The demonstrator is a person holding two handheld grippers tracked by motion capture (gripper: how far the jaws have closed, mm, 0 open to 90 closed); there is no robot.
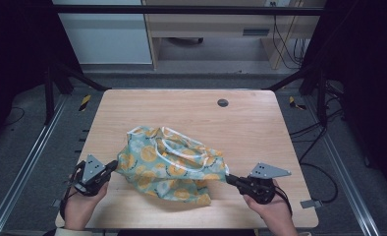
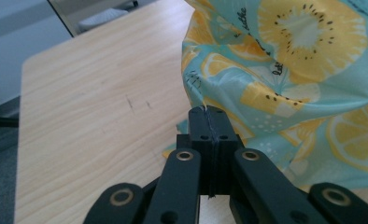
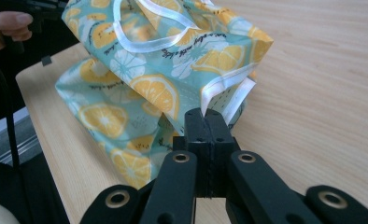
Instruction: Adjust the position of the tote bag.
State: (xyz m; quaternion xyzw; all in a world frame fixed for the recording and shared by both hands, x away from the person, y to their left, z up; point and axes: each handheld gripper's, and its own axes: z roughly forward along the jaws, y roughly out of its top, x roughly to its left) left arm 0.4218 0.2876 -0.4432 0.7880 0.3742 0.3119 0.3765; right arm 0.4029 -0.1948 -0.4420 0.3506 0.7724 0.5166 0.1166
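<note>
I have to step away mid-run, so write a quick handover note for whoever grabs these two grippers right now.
Left gripper: shut on the bag's left edge.
Right gripper: shut on the bag's right edge, by the white trim.
Fruit-print bag: crumpled, held between both grippers over the near half of the wooden table, lower part apparently resting on it.
Done: both edges pinched.
Left: probably spreading it flat; it is still bunched.
</note>
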